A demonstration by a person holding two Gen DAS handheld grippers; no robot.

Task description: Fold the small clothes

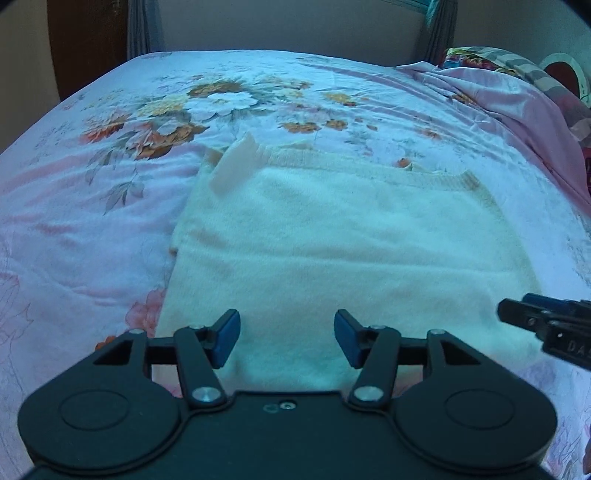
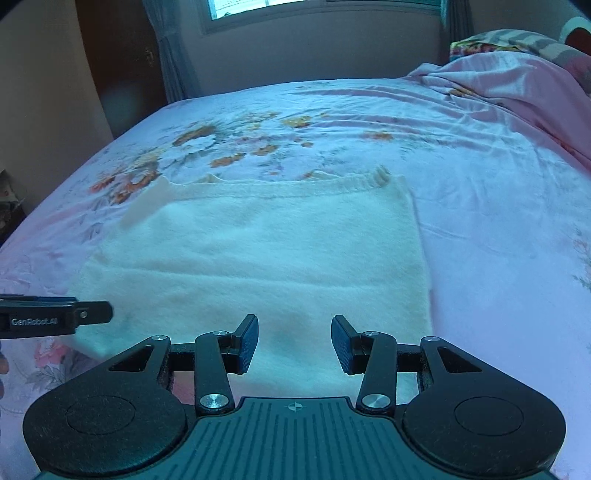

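A cream fuzzy garment (image 1: pixel 314 240) lies flat on the floral bedsheet (image 1: pixel 92 221), folded into a rough rectangle with a ribbed hem along its far edge and a white tag (image 1: pixel 232 166) turned up at the far left corner. My left gripper (image 1: pixel 287 339) hovers over the near edge of the garment, open, with nothing between its blue pads. The right gripper (image 2: pixel 294 343) also stands open over the near edge of the same garment (image 2: pixel 258 251), with nothing between its pads. Each gripper's tip shows in the other's view, the right gripper (image 1: pixel 517 317) at the right edge and the left gripper (image 2: pixel 92 314) at the left edge.
The bed's floral sheet (image 2: pixel 480 221) spreads all around the garment. A bunched pink cover (image 2: pixel 517 85) and patterned pillows (image 1: pixel 498 59) lie at the far right. A wall, curtains and a window (image 2: pixel 258 7) stand behind the bed. The bed's left edge drops off near a dark door.
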